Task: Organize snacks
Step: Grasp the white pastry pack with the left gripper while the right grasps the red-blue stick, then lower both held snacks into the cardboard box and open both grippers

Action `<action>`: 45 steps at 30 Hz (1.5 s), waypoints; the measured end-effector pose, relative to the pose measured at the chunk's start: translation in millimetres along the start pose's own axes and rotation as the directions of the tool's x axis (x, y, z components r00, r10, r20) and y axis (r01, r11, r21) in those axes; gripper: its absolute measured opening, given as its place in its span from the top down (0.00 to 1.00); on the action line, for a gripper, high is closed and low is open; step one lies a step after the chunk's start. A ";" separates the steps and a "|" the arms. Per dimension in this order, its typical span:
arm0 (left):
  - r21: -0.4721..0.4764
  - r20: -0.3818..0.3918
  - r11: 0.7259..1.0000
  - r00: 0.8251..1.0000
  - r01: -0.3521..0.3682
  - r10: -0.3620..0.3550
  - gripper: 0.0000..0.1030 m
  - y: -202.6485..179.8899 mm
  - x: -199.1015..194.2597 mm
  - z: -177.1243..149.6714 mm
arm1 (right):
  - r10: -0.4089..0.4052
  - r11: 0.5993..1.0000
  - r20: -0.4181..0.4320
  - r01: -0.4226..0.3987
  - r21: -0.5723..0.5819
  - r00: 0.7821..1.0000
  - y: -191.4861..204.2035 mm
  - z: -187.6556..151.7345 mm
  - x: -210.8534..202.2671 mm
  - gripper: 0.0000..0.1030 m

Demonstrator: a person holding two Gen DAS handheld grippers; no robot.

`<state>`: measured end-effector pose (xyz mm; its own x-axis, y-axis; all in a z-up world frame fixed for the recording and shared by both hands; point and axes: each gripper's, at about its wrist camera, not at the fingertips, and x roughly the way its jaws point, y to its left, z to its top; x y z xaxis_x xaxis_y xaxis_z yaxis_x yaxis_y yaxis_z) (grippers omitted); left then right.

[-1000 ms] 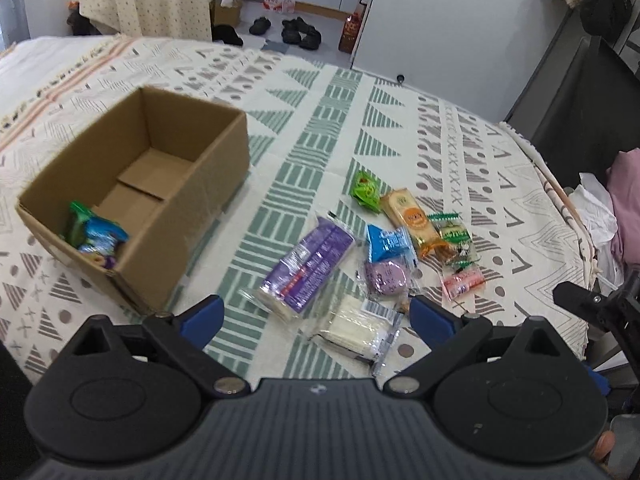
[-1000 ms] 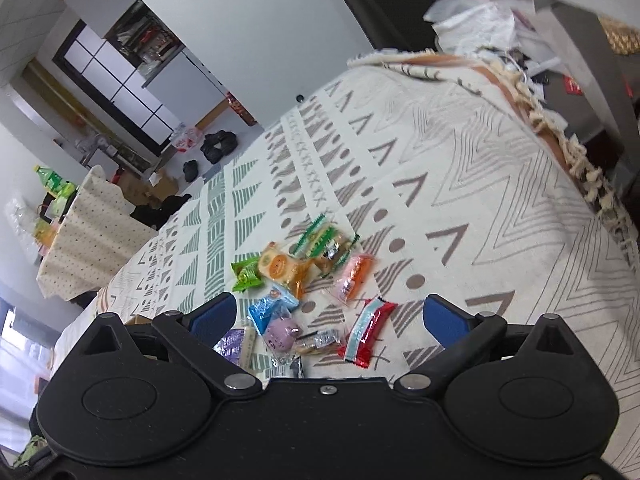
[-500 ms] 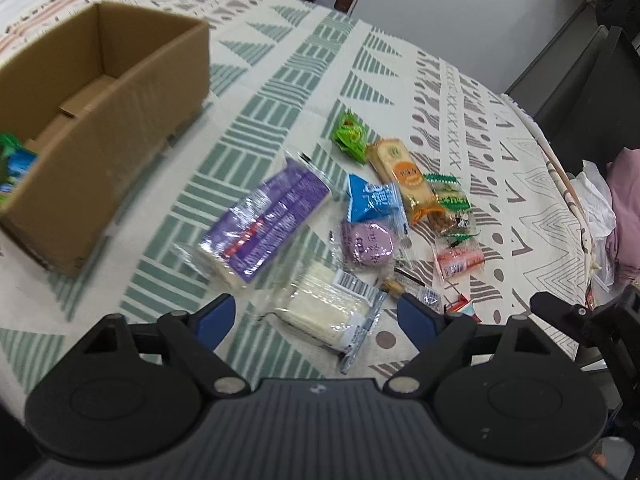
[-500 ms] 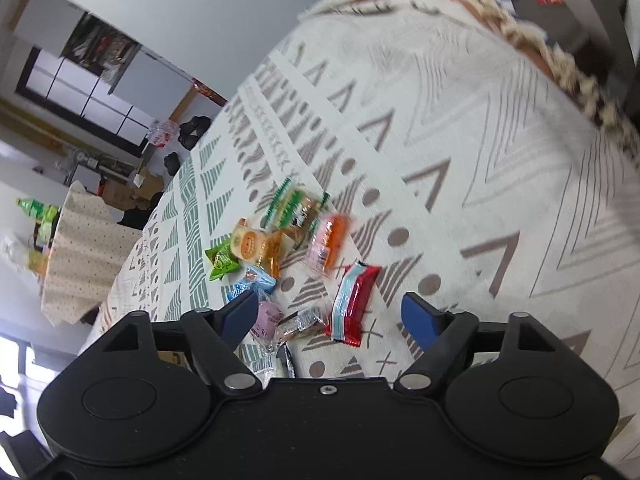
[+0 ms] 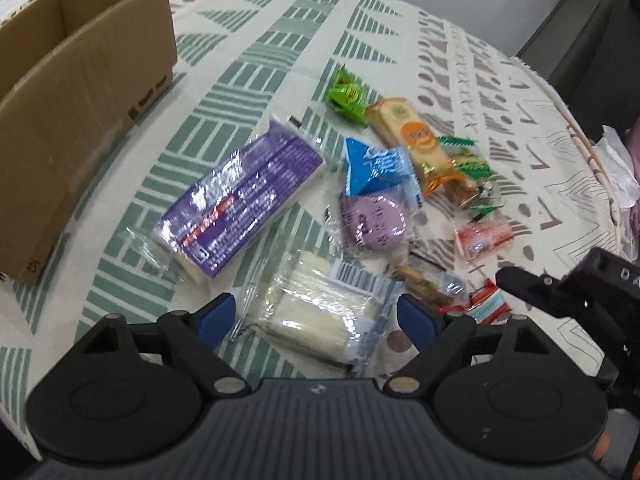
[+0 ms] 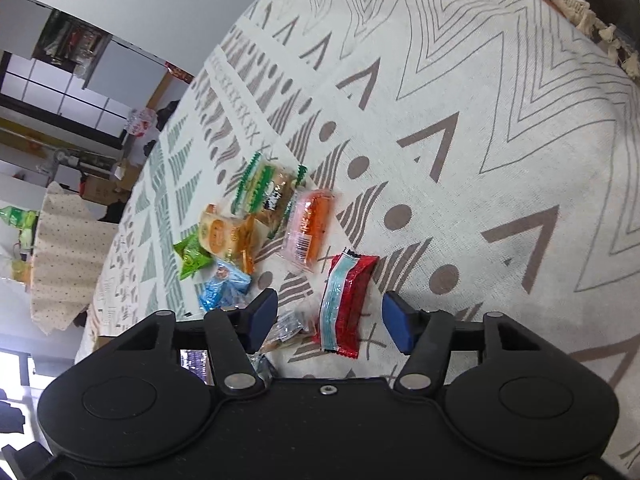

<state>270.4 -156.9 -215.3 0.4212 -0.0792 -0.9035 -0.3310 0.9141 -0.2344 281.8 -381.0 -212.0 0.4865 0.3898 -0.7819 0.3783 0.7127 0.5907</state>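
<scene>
Left gripper [image 5: 316, 320]: open astride white snack pack [image 5: 320, 316] | Right gripper [image 6: 330, 320]: closing, astride red packet [image 6: 346, 300], not touching

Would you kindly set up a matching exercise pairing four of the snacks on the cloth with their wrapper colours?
Things:
1. long flat pack
2. round cake
3. bar between the right gripper fingers
4. small crumpled packet

Colours:
A. green
B. red with a pale blue stripe
C. purple with a red band
D. lilac, in clear wrap

Pairs: 1-C, 2-D, 3-B, 4-A
</scene>
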 end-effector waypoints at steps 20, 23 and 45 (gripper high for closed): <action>0.050 0.082 0.999 0.997 -0.018 0.014 0.43 -1.1 -32.3 -9.2 | -0.028 0.999 0.052 0.029 -0.013 0.998 6.1 -1.9 -3.3 0.80; 0.042 0.113 0.999 0.994 -0.003 -0.001 0.43 -0.6 -50.2 -9.4 | 0.015 0.999 0.085 -0.012 -0.040 0.996 12.0 -4.1 -18.1 0.80; -0.033 0.303 0.999 0.953 -0.009 0.019 0.43 49.1 -145.6 26.1 | 0.330 0.928 0.110 -0.300 -0.222 0.938 79.5 -29.4 -53.3 0.80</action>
<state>214.8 -90.2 -85.9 0.6511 0.0627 -0.7564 -0.3630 0.9010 -0.2378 262.8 -327.9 -129.2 0.6672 0.5365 -0.5167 0.0299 0.6739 0.7383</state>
